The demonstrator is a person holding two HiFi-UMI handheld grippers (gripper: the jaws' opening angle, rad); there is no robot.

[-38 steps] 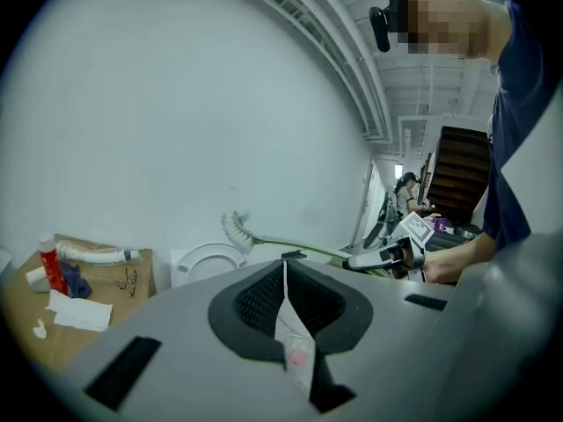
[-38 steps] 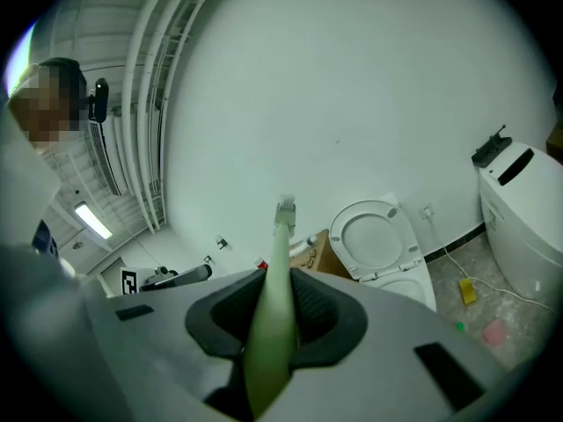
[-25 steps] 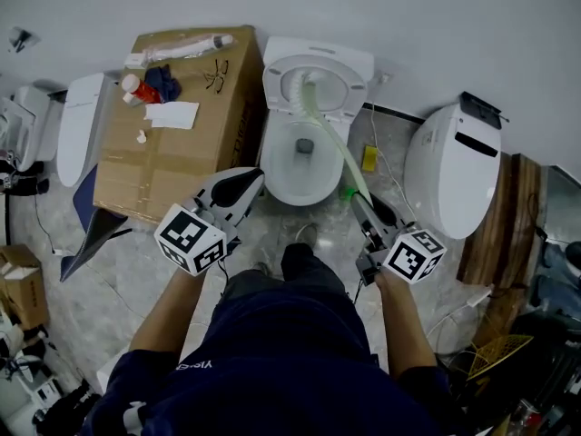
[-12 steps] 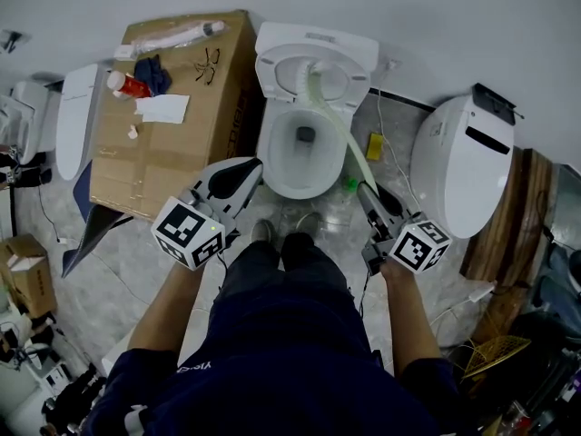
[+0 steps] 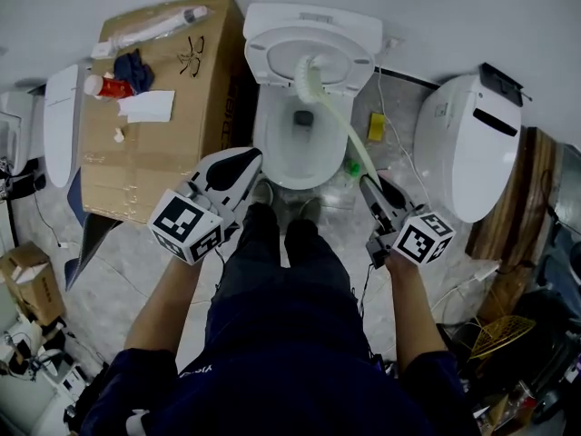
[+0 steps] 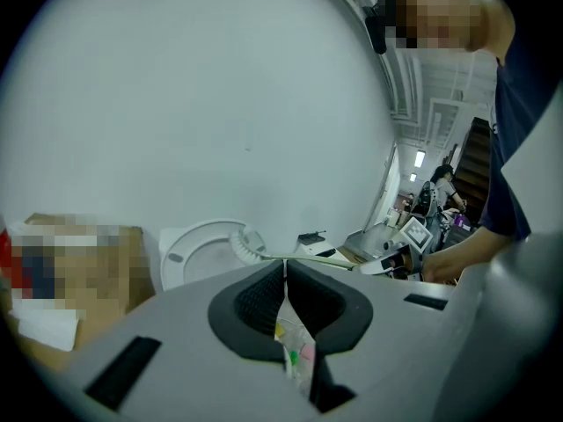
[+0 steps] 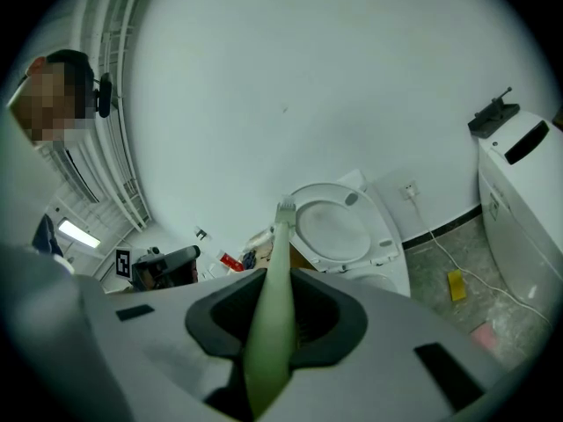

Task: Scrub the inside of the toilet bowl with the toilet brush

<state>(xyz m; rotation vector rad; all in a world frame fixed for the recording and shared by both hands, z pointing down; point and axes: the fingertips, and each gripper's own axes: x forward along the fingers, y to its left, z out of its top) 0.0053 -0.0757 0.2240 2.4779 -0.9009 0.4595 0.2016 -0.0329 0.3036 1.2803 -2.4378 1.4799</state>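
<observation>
A white toilet (image 5: pixel 272 143) stands ahead with its lid (image 5: pixel 340 48) raised. My right gripper (image 5: pixel 366 183) is shut on the pale green handle (image 5: pixel 349 143) of the toilet brush. The handle runs up and left over the bowl. Its bristle head (image 5: pixel 304 73) sits by the raised lid at the bowl's rear. In the right gripper view the handle (image 7: pixel 271 323) lies between the pads and the head (image 7: pixel 283 211) points at the lid (image 7: pixel 339 227). My left gripper (image 5: pixel 250 159) is shut and hangs left of the bowl's front rim, apart from the brush.
A cardboard box (image 5: pixel 154 134) with a bottle, cloth and paper on it stands left of the toilet. A second white toilet (image 5: pixel 467 153) stands to the right, with wooden boards (image 5: pixel 517 216) beyond. A yellow item (image 5: pixel 376 126) and cables lie on the floor between them.
The person has stepped closer to the toilet, so it sits higher and nearer in the head view. Both grippers moved forward with the body. The right one still holds the brush.
</observation>
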